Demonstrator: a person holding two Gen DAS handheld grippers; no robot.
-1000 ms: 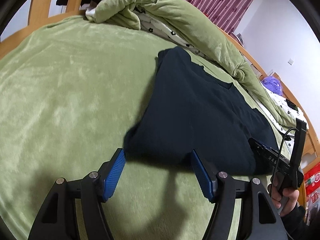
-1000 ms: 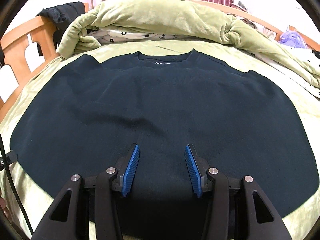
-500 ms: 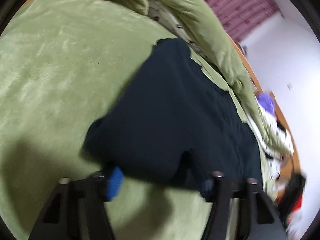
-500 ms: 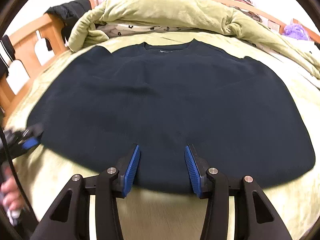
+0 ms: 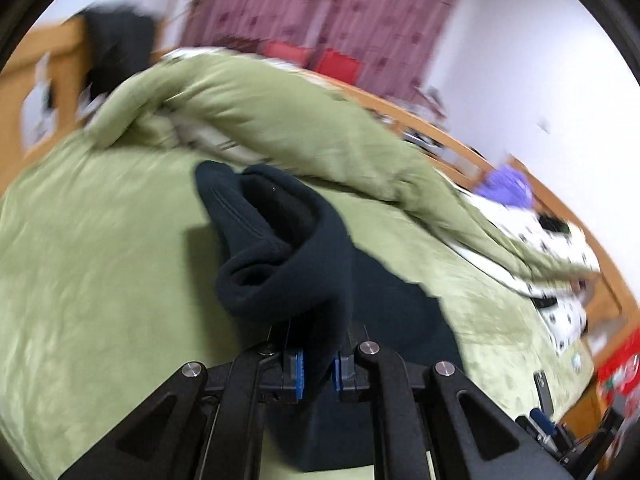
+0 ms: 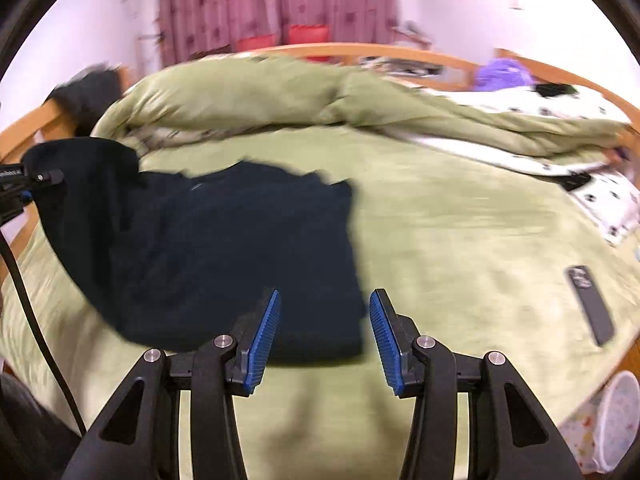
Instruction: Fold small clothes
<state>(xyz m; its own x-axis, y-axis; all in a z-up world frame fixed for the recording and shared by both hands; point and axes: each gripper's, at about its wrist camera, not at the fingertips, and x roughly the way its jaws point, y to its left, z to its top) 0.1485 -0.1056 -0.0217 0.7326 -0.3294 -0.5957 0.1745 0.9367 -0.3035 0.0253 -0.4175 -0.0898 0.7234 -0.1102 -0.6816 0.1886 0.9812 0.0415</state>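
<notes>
A dark navy shirt (image 6: 224, 248) lies on the green bed cover (image 6: 460, 232), its left side lifted. My left gripper (image 5: 318, 368) is shut on the shirt's edge (image 5: 288, 264) and holds it bunched up above the bed; it also shows at the left edge of the right wrist view (image 6: 24, 188). My right gripper (image 6: 324, 336) is open and empty, its blue pads (image 6: 264, 332) on either side of the shirt's near right corner, just above it.
A rolled green duvet (image 6: 280, 96) with a spotted white lining lies across the back of the bed. A dark phone (image 6: 590, 304) lies on the cover at the right. The wooden bed frame (image 6: 380, 50) rings the bed. A purple toy (image 6: 504, 74) sits far right.
My left gripper closed on the shirt's left edge and lifted it up and over towards the right. My right gripper stayed open and now sits at the shirt's right corner.
</notes>
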